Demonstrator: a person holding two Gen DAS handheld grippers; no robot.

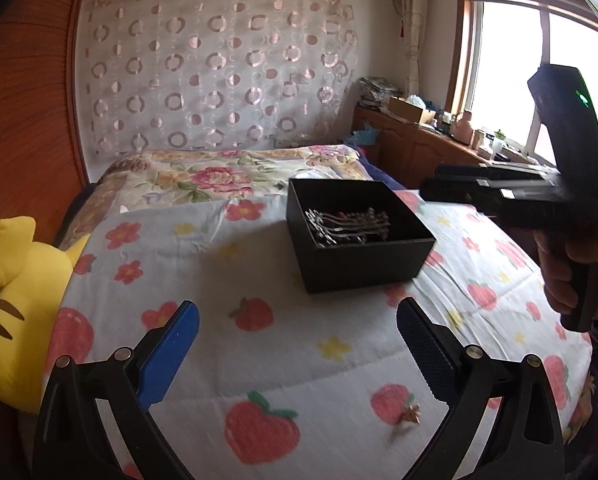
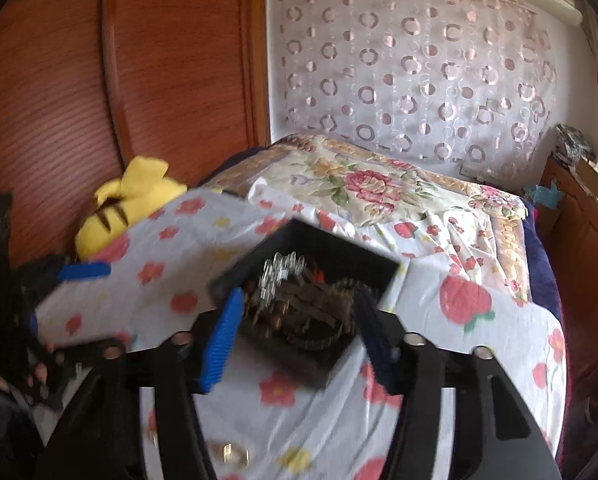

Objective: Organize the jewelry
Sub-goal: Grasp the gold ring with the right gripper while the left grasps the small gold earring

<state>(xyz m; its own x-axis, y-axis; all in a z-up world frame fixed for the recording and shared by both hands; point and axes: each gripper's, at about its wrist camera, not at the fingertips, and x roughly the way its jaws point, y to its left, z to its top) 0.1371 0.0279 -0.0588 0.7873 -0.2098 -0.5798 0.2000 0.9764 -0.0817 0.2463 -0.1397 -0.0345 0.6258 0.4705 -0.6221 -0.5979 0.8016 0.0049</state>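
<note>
A black open box [image 1: 359, 236] holding several metal jewelry pieces [image 1: 347, 226] sits on the strawberry-print bedspread [image 1: 259, 360]. A small gold-coloured piece [image 1: 411, 414] lies on the bedspread near me, just inside the right finger of my left gripper [image 1: 299, 344], which is open and empty above the bedspread. My right gripper [image 2: 295, 332] is open and empty, hovering over the near side of the box [image 2: 303, 304], its fingers either side of the jewelry [image 2: 299, 300]. The right gripper's body shows at the right of the left wrist view [image 1: 539, 200]. A blurred gold piece [image 2: 231, 450] lies below the right gripper.
A yellow plush toy [image 1: 15, 312] lies at the bed's left edge against a wooden wardrobe [image 2: 99, 80]. A floral quilt [image 1: 219, 176] covers the far bed. A wooden cabinet [image 1: 419, 144] with clutter stands under the window at right.
</note>
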